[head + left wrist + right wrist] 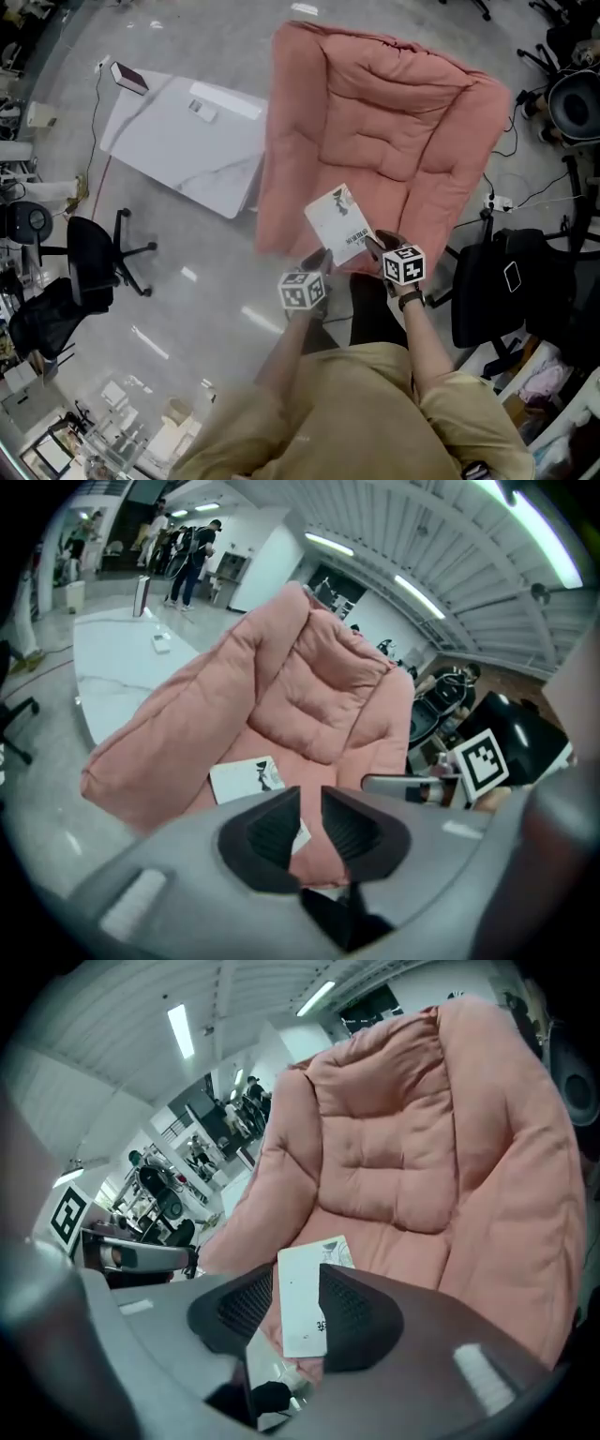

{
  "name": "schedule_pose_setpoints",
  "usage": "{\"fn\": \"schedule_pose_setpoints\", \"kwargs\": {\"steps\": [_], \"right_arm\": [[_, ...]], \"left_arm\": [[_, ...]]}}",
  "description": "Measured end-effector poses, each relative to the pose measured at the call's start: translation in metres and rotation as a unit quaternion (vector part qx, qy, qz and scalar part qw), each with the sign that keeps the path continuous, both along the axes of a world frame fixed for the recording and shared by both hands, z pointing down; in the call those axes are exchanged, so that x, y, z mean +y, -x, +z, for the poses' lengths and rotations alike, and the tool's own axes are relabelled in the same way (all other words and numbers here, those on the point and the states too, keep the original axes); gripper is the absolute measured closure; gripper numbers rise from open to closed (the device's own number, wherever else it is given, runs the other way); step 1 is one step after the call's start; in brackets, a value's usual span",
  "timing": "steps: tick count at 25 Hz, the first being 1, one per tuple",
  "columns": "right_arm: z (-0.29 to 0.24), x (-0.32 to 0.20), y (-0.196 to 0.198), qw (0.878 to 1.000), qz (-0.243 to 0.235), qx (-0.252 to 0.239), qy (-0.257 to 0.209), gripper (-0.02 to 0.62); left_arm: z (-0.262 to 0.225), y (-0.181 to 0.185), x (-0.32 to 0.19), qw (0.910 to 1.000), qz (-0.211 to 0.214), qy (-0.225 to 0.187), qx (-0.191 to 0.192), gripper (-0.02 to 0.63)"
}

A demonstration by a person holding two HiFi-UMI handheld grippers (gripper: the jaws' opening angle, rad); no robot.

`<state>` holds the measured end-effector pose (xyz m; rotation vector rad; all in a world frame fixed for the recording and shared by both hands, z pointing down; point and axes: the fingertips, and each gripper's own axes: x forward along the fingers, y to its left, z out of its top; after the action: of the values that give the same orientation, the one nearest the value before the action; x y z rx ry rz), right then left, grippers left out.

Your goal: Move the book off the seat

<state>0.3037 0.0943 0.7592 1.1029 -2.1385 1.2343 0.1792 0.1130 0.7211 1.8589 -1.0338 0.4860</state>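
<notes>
Book (339, 223): thin paperback, I'd guess light, cover prob slick, floppy if pinched by a corner. Lies flat on front edge of pink seat (403, 112). Best hold: near edge, w/ spine. My R gripper (298, 1283): jaws apart, book in the gap, pads not pressing. L gripper (310, 808): cracked open, empty.

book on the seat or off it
On the seat: the book lies flat, cover up, on the front cushion of the pink chair.

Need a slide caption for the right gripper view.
Right gripper, jaws open, with the white book between them on the pink seat.
</notes>
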Motion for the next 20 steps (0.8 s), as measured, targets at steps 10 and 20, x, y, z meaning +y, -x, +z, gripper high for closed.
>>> {"fn": "schedule_pose_setpoints", "kwargs": {"steps": [10,20], "right_arm": [[0.132,-0.007,0.014,0.993,-0.076,-0.002,0.091,0.359],[0.225,-0.006,0.014,0.985,-0.109,0.038,0.127,0.307]], "left_arm": [[0.153,0.007,0.021,0.986,-0.085,0.14,0.03,0.43],[0.243,0.008,0.034,0.9757,-0.106,0.189,0.031,0.376]]}}
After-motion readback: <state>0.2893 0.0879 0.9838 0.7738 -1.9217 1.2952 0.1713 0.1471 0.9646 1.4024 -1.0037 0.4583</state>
